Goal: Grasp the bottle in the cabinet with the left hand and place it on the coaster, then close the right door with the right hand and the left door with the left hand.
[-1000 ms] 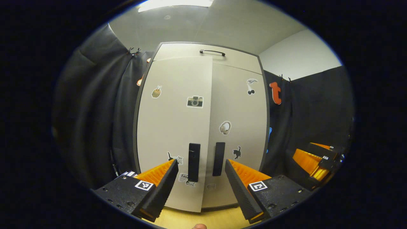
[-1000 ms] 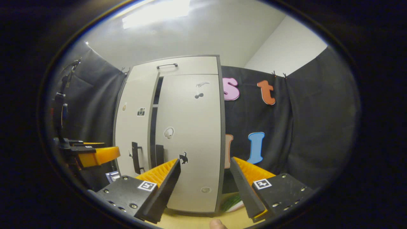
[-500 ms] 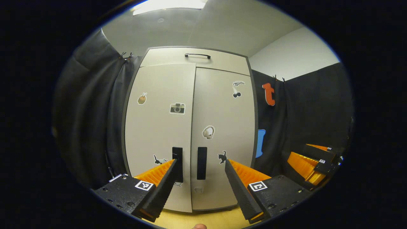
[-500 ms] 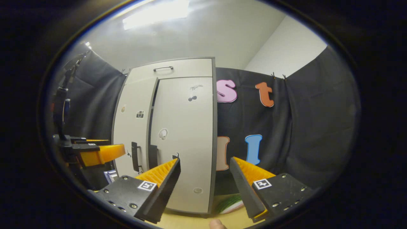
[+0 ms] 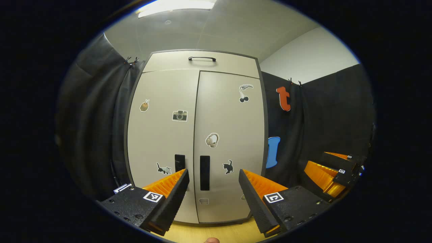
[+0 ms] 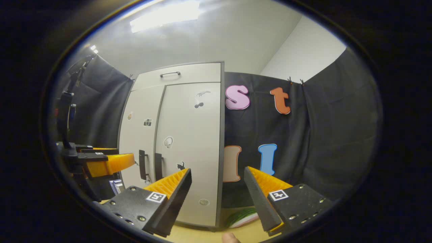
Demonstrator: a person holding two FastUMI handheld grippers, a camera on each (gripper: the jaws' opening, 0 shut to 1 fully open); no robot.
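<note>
Facing the cabinet [image 5: 195, 135] straight ahead, the left gripper [image 5: 212, 195] holds its jaws open and empty before the left door [image 5: 162, 141], which meets the right door [image 5: 229, 141] flush, while the right gripper [image 6: 217, 199] hangs open further right.

My left gripper [image 5: 212, 195] is level, fingers [image 5: 172, 199] spread wide, nothing between them. My right gripper [image 6: 217, 197] likewise: fingers [image 6: 175, 199] apart, empty. From the left gripper view the right gripper sits off to the side, lower right; from the right gripper view the left sits at left.
</note>
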